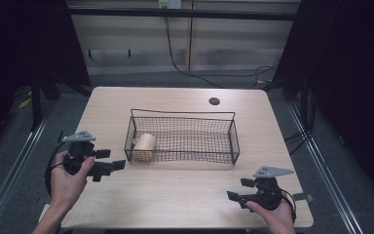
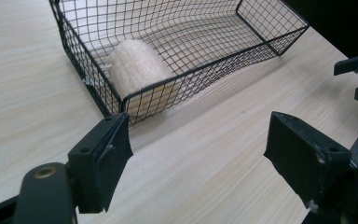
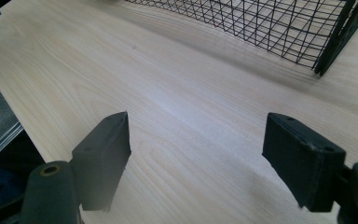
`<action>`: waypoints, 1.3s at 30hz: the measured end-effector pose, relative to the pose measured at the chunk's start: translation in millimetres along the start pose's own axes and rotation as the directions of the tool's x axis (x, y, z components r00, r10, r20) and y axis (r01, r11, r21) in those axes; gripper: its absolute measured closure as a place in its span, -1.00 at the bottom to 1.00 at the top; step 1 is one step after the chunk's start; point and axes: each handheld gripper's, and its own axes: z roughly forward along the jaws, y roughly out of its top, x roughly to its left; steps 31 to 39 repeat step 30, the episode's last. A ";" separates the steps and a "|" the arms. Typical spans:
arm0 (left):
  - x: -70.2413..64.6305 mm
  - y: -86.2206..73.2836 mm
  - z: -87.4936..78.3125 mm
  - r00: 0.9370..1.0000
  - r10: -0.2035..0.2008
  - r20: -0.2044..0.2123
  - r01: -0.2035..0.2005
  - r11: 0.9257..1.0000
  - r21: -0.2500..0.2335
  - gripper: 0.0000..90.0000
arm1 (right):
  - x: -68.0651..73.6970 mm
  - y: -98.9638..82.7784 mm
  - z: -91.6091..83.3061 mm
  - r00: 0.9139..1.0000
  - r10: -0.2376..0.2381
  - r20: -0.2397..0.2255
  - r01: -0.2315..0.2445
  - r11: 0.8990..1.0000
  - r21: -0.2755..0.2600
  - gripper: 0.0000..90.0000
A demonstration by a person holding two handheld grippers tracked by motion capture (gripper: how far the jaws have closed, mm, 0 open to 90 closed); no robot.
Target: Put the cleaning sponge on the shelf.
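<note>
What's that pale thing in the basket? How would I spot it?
Find the black wire basket mid-table. At its left end, nearest the left gripper, lies a roll. It is a pale beige cylinder on its side, the basket's sole content.

A black wire-mesh metal basket (image 1: 182,138) holds a pale, rough-textured fibrous cylinder (image 2: 137,70) on a smooth, matt light wood-grain tabletop (image 1: 175,195), flanked by 2 matt black plastic grippers.

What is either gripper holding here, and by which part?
Nothing is held. The left gripper and the right gripper both stand open over bare table. The beige roll lies untouched inside the wire basket.
</note>
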 end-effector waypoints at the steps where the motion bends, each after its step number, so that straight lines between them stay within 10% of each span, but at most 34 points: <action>1: 0.2 -3.9 -0.7 1.000 0.001 0.000 -0.001 1.000 0.002 -0.52 | -0.2 0.0 0.1 1.000 0.000 0.001 0.000 1.000 0.000 -0.49; 25: 11.7 -77.5 2.1 0.993 -0.121 -0.012 0.121 0.992 0.031 -0.62 | -1.5 -1.4 0.4 1.000 0.019 0.025 -0.018 0.999 -0.034 -0.47; 29: 10.4 -82.3 8.9 0.997 -0.053 -0.057 0.057 0.996 0.069 -0.62 | -2.5 -1.9 2.0 0.999 0.017 0.041 -0.016 0.999 -0.040 -0.49; 39: 11.0 -83.7 10.3 0.997 -0.058 -0.048 0.061 0.996 0.071 -0.62 | -2.9 -2.1 2.9 0.999 0.023 0.049 -0.021 0.999 -0.036 -0.49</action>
